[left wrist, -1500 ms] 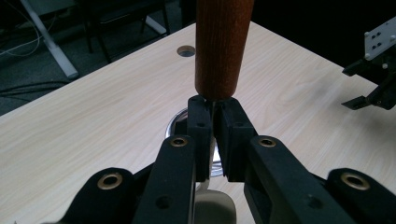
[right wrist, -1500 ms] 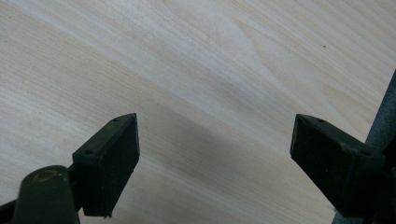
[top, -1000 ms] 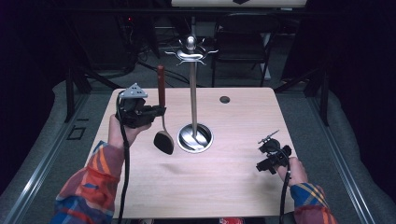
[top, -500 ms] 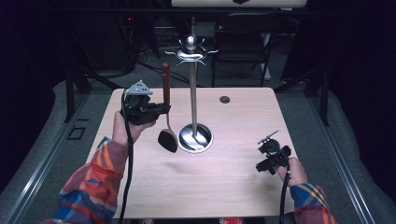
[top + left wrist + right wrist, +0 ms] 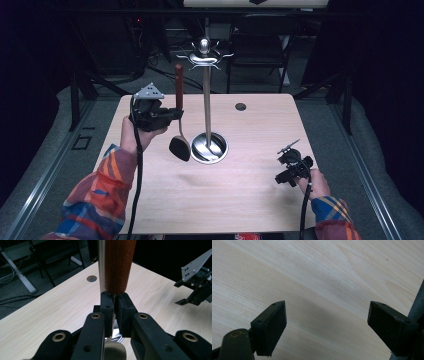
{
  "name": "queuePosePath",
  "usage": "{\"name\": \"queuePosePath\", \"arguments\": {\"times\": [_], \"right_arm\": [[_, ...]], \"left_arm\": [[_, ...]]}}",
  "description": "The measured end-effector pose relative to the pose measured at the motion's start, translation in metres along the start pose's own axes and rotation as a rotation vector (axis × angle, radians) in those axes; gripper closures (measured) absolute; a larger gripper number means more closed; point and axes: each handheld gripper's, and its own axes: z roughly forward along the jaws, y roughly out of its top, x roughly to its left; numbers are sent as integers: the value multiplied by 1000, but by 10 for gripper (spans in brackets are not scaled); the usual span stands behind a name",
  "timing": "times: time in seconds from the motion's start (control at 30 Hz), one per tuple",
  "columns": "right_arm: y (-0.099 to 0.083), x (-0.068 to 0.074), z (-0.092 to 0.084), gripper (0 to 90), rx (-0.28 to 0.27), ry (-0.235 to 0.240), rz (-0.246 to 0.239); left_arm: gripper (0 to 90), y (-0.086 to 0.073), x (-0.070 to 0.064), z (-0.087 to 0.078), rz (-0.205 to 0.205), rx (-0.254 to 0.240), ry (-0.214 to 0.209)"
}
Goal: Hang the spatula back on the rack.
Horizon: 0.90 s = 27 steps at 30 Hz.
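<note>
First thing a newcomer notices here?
The left gripper, raised at the table's left, shut on the thin metal neck of a wooden-handled ladle held upright. Beside it, mid-table, stands a tall metal hook stand. The right gripper sits open, low near the right edge.

**Setting: recording lab or studio bay**

Pale wood-grain square table (image 5: pixel 240 200) with a round cable hole (image 5: pixel 240 106), standing alone on grey carpeted floor (image 5: pixel 45 150). Metal rails (image 5: pixel 30 200) run along the floor at the left edge. Surroundings kept dark, black-draped or unlit; hard to tell which. Behind the table: black chair (image 5: pixel 260 47), dark frame legs (image 5: pixel 80 85), loose cables on the floor (image 5: pixel 160 70). Staged, bare, instrumented workspace, not domestic.
</note>
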Motion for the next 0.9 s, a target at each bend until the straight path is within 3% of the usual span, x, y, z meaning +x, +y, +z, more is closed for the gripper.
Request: {"name": "queuePosePath", "arguments": {"times": [0.9], "right_arm": [[0, 0, -1, 151, 5, 6, -19]], "left_arm": [[847, 12, -6, 14, 8, 6, -29]]}}
